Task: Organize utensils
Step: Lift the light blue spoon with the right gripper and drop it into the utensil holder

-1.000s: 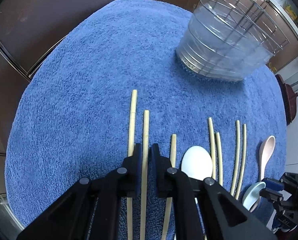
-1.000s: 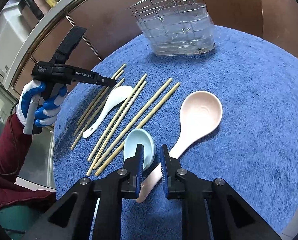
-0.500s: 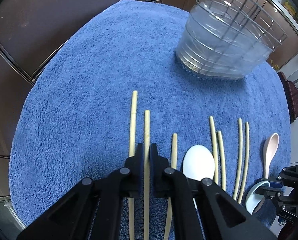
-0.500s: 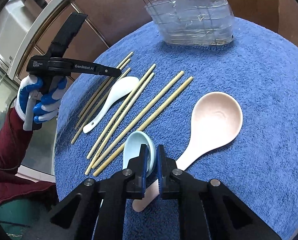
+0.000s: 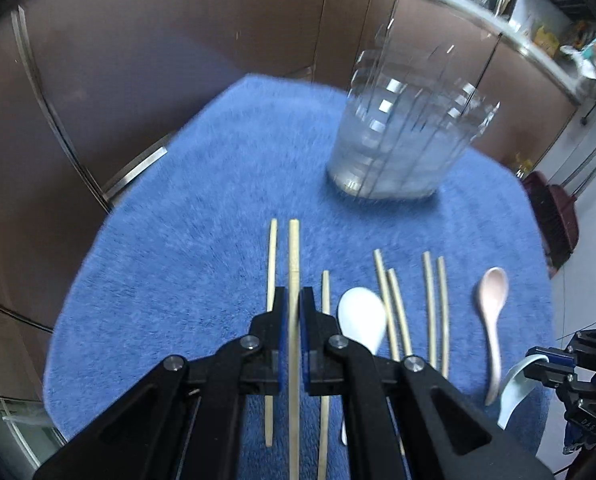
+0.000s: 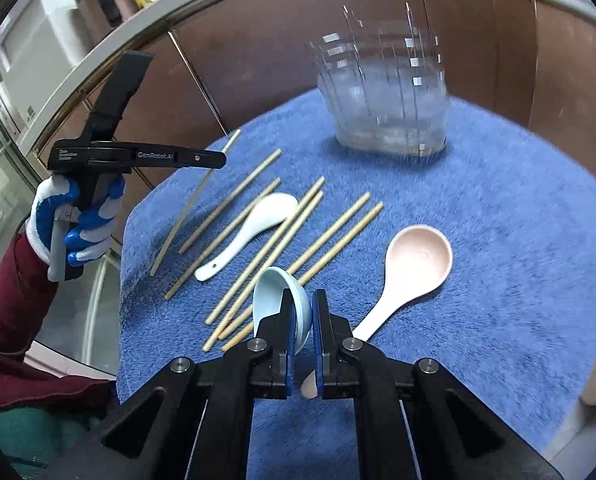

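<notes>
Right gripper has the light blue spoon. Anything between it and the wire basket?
Nothing visible. The light blue spoon is lifted in the right gripper; only open blue towel lies before the wire basket. The pink spoon sits right of that line.

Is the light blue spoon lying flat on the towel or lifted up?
Lifted and tipped. The right claw is shut on the light blue spoon, whose bowl stands on edge above the blue towel.

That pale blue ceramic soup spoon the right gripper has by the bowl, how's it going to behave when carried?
The pale blue ceramic soup spoon looks glazed, so probably slippery. The right gripper pinches only its curved bowl wall, and it already hangs tilted; it may swivel. Likely rigid but chippable if dropped, though the blue towel should cushion it.
</notes>
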`<state>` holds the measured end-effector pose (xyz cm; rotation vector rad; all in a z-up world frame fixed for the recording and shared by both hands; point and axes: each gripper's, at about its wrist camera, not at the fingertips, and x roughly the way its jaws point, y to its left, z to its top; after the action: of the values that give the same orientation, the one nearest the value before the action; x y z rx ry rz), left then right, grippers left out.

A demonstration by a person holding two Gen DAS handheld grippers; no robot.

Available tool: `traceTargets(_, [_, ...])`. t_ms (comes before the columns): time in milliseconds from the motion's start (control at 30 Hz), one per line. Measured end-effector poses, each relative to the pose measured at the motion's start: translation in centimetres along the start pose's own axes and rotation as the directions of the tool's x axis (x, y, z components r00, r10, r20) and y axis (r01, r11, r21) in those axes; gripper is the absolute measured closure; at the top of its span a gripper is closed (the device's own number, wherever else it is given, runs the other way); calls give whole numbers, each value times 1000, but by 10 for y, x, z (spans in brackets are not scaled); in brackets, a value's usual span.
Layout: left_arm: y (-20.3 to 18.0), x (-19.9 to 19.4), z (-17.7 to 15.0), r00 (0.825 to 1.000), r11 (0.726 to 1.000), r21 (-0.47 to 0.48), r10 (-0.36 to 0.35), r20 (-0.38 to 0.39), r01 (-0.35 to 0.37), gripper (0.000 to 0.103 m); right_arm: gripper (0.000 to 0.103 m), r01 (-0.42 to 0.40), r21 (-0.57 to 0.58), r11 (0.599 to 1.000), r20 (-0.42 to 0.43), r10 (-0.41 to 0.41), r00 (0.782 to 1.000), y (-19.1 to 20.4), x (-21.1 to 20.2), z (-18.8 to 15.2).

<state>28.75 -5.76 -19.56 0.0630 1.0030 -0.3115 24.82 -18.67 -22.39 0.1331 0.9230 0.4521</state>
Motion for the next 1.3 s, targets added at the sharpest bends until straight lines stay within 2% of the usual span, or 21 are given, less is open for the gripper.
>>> traceTargets(133, [-2,-42,-6,995,1000,3,-6,95,5,98,95,52,-29,998,62,-50,997,22,-28,-5])
traceTargets(267, [-2,-78,-9,982,1000,-11,-24,186,27,98,95,112,-53,992,124,-105,987,44,-56,-8])
traceTargets(400, [1,-113,-7,959,998,-35,-42,281,54,98,95,176,-78,981,205,-157,966,64,-83,-2])
traceTargets(533, [-1,-139,5,933,997,-47,-44,358,65,98,95,231,-89,969,295,-196,935,77,-108,17])
traceTargets(700, [-7,-156,47,894,994,-59,-55,444,90,98,95,290,-64,955,401,-242,883,74,-130,58])
traceTargets(867, [-17,-153,99,851,987,-81,-74,520,135,98,95,380,-8,925,498,-326,803,51,-135,116])
traceTargets(967, [-25,-143,130,808,984,-110,-50,587,141,98,95,434,43,900,544,-386,745,26,-128,147])
traceTargets(1000, [-29,-137,141,788,983,-123,-32,615,136,98,95,443,60,895,553,-399,731,18,-125,156])
traceTargets(1100, [-39,-119,163,743,981,-147,3,669,129,98,95,466,114,877,577,-440,688,-10,-108,182])
traceTargets(1300, [-55,-75,192,690,976,-193,74,720,97,98,95,530,146,835,597,-501,626,-35,-67,202])
